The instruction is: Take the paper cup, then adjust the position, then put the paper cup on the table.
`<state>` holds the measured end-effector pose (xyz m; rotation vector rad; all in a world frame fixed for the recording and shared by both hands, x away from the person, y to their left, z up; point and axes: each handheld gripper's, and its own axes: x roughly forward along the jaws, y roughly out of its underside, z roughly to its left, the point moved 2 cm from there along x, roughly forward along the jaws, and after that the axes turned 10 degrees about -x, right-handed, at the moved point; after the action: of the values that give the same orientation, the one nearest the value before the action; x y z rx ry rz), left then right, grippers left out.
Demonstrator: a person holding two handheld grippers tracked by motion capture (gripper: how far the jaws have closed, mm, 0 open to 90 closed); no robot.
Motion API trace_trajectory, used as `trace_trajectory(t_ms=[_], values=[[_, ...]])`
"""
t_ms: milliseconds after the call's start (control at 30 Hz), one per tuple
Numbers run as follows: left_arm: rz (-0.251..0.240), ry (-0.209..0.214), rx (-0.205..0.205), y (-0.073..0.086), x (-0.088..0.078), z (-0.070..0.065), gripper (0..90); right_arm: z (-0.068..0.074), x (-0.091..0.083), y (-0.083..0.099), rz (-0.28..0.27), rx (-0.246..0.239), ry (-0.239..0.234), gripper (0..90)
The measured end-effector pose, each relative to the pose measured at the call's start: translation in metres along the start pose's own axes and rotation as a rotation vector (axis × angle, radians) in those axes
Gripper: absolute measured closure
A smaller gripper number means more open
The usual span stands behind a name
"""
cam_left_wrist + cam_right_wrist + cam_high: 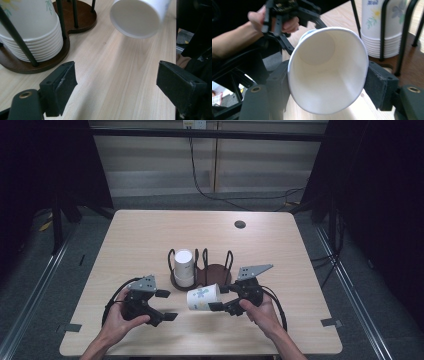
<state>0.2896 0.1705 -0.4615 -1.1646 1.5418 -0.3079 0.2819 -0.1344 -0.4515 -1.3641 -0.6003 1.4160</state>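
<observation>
A white paper cup (202, 298) with a flower print lies sideways in the air over the table, base toward the left. My right gripper (218, 298) is shut on it near the rim. The right gripper view looks into the cup's open mouth (328, 75), squeezed slightly oval between the two pads (380, 84). My left gripper (166, 305) stands open a little left of the cup with nothing between its jaws. In the left gripper view the cup's base (136, 18) hangs ahead of the open gripper (120, 85). A stack of matching cups (183, 267) stands upside down in a wire holder.
The holder (217, 272) has a dark wooden two-lobed base and black wire posts; its right lobe holds nothing. The stack (32, 32) is close to the left jaw. A dark round cap (240, 224) sits in the tabletop (150, 230) at the far right.
</observation>
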Motion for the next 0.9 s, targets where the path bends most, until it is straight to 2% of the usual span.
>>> trace_trajectory(t_ms=[167, 200, 300, 400, 433, 533, 567, 700, 733, 833, 900], values=[[0.002, -0.031, -0.022, 0.003, -0.004, 0.004, 16.1, -0.005, -0.007, 0.001, 0.03, 0.006, 0.027, 29.3], [0.019, -0.038, -0.024, 0.005, -0.004, 0.005, 16.1, -0.006, -0.009, 0.0, 0.034, 0.004, 0.031, 29.3], [0.041, -0.032, -0.023, 0.01, -0.004, 0.007, 16.1, -0.007, -0.016, -0.001, 0.047, 0.004, 0.048, 29.4], [0.04, -0.054, -0.037, 0.012, -0.001, 0.01, 16.2, -0.01, -0.021, 0.0, 0.067, 0.008, 0.067, 29.4], [0.049, -0.05, -0.029, 0.012, -0.001, 0.011, 16.2, -0.011, -0.023, 0.001, 0.075, 0.011, 0.073, 29.4], [0.042, -0.053, -0.036, 0.013, -0.001, 0.01, 16.2, -0.015, -0.029, 0.001, 0.096, 0.02, 0.093, 29.5], [0.048, -0.05, -0.027, 0.013, -0.002, 0.011, 16.2, -0.016, -0.031, 0.001, 0.107, 0.024, 0.101, 29.6], [0.01, -0.066, -0.047, 0.017, -0.005, 0.015, 16.2, -0.02, -0.04, 0.001, 0.139, 0.029, 0.119, 29.7], [0.018, -0.073, -0.041, 0.017, -0.006, 0.017, 16.1, -0.021, -0.043, 0.001, 0.151, 0.033, 0.128, 29.8], [0.01, -0.07, -0.06, 0.019, -0.005, 0.017, 16.2, -0.024, -0.051, 0.002, 0.182, 0.039, 0.147, 29.7], [0.01, -0.067, -0.054, 0.019, -0.006, 0.017, 16.2, -0.026, -0.056, 0.004, 0.194, 0.046, 0.155, 29.7]])
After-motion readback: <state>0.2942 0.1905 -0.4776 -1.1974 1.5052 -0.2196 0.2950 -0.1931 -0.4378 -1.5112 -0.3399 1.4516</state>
